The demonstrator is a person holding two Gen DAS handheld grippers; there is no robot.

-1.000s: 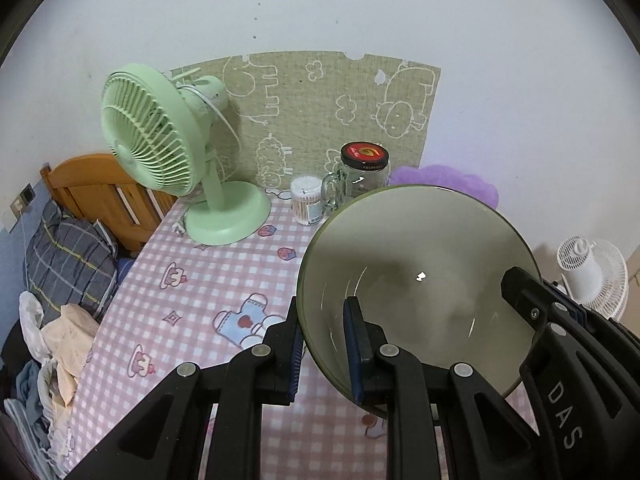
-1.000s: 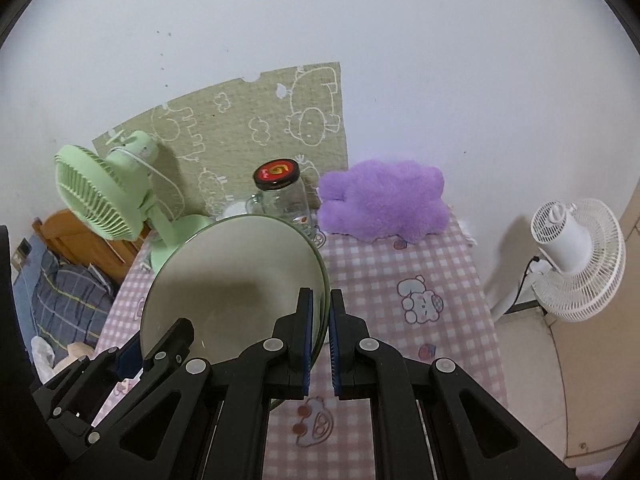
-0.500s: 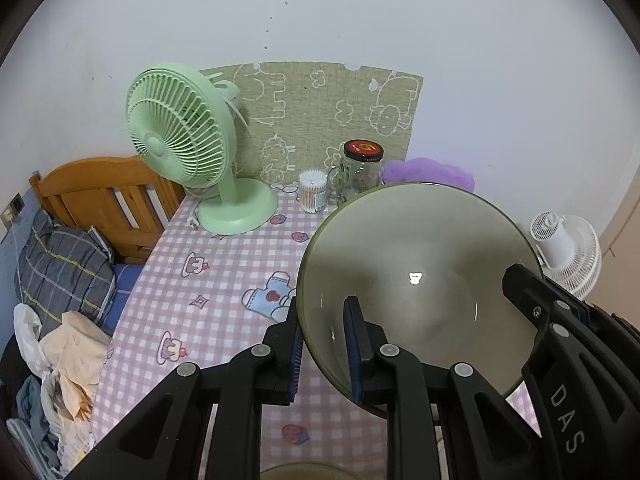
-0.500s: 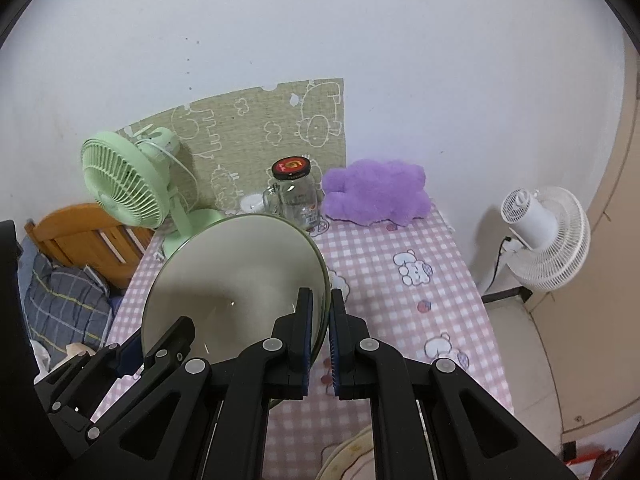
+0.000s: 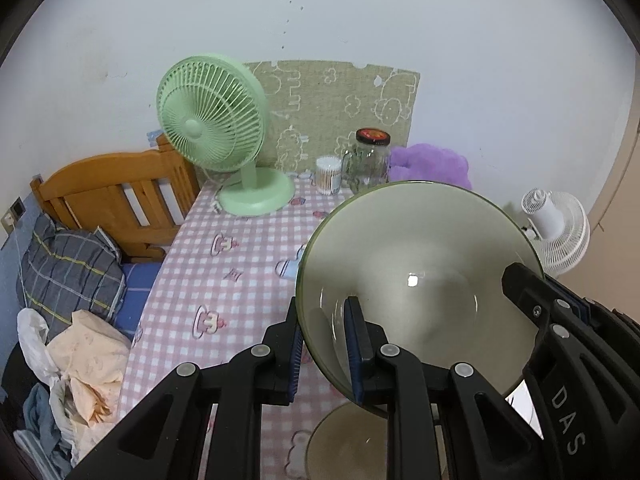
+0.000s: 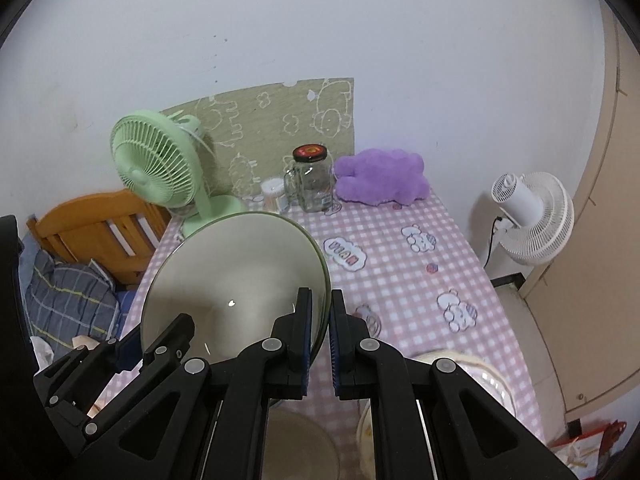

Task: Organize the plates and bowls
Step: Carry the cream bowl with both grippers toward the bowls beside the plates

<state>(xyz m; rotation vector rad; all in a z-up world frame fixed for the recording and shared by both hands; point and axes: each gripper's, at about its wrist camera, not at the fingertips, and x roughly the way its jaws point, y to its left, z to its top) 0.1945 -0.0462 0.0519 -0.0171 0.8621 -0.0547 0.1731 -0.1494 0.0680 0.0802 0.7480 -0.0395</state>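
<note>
Both grippers (left [image 5: 324,344], right [image 6: 320,336]) clamp one bowl [image 5: 416,280].

A pale wall [image 5: 360,12] fills the upper frame, a cartoon-printed mat [image 5: 340,112] leaning on it. Centre, a pink checked worktop [image 6: 400,264]; at left a wooden bed frame [image 5: 112,196]; at right a white fan [image 6: 532,216].

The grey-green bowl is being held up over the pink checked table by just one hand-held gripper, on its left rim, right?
Not quite: two hold it. The left hand-held gripper pinches the left rim of the grey-green bowl, and the right hand-held gripper pinches the opposite rim, as the right wrist view shows. The bowl is indeed held above the pink checked table.
</note>
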